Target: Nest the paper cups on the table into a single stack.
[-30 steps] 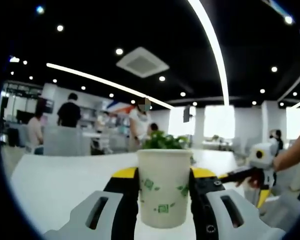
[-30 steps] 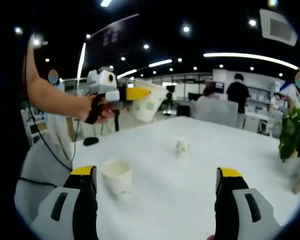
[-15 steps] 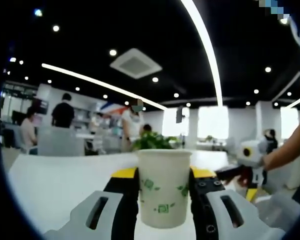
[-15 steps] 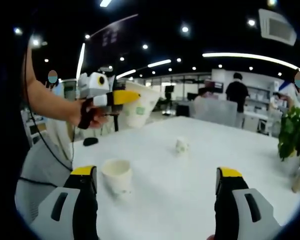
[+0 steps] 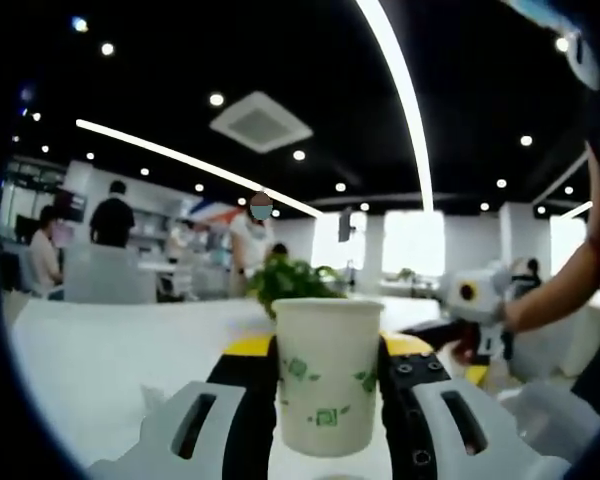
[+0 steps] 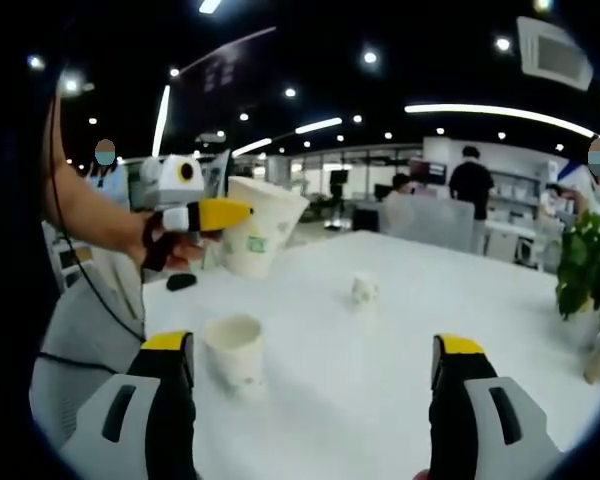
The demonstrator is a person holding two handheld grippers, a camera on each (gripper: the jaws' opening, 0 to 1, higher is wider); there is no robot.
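A white paper cup with green marks [image 5: 328,375] stands upright between my left gripper's [image 5: 328,385] jaws, which are shut on it. In the right gripper view that same cup [image 6: 258,228] hangs tilted above the table's left side, held by the left gripper [image 6: 242,218] in a person's hand. A second paper cup [image 6: 234,355] stands upright on the white table [image 6: 380,360], below and a little right of the held one. A third, small cup [image 6: 363,291] sits farther back near the middle. My right gripper [image 6: 310,400] is open, its jaws wide apart with nothing between them.
A green potted plant [image 6: 588,270] stands at the table's right edge and appears behind the held cup [image 5: 295,280]. A dark small object [image 6: 181,282] lies at the table's left edge. People, chairs and desks fill the room beyond.
The left gripper with its cup has moved down and left in the right gripper view, toward the near cup. The right gripper stays still and open.
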